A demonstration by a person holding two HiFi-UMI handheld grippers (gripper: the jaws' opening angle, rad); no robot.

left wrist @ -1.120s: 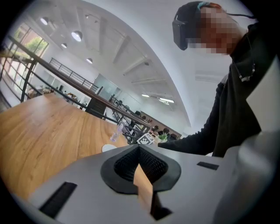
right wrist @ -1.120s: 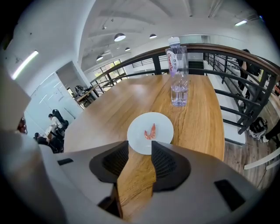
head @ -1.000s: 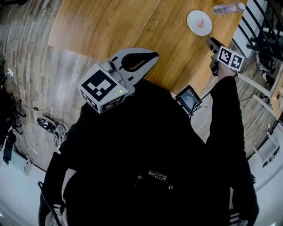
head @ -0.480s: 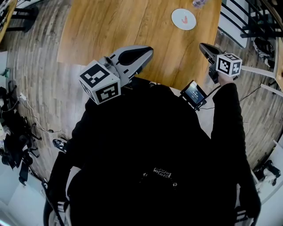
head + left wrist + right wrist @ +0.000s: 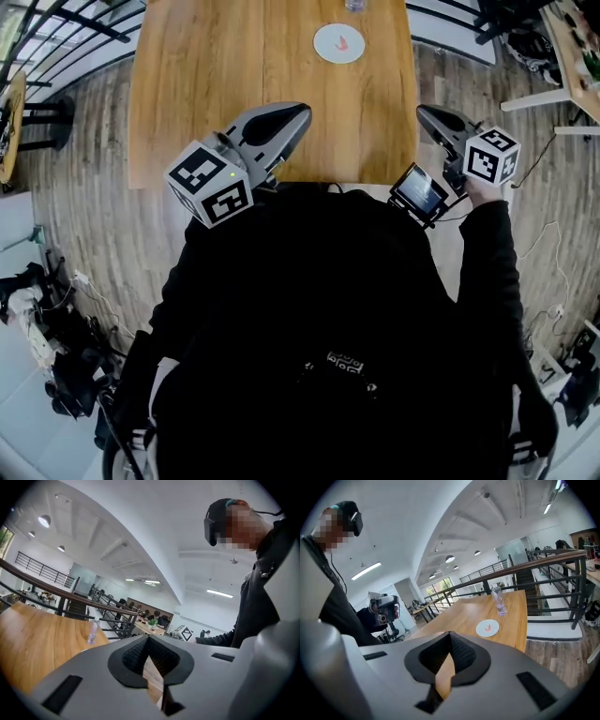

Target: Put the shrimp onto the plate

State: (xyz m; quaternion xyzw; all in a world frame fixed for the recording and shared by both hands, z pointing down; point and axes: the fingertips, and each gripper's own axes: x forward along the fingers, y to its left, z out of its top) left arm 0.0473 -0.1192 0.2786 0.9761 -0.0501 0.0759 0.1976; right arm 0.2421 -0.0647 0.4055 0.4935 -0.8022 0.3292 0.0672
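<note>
A small red shrimp lies on the white plate at the far end of the wooden table. The right gripper view shows the same plate with the shrimp well ahead. Both grippers hover at the table's near edge, far from the plate. My left gripper is over the near edge, its jaws shut with nothing between them. My right gripper is just off the table's right corner, also shut and empty.
A clear water bottle stands just beyond the plate, and shows too in the left gripper view. A small screen device hangs beside my right gripper. Black railings flank the table, with wooden floor all round.
The view has swung so the table lies straight ahead and the plate sits further left. My right gripper has drawn back from near the plate to the table's near corner.
</note>
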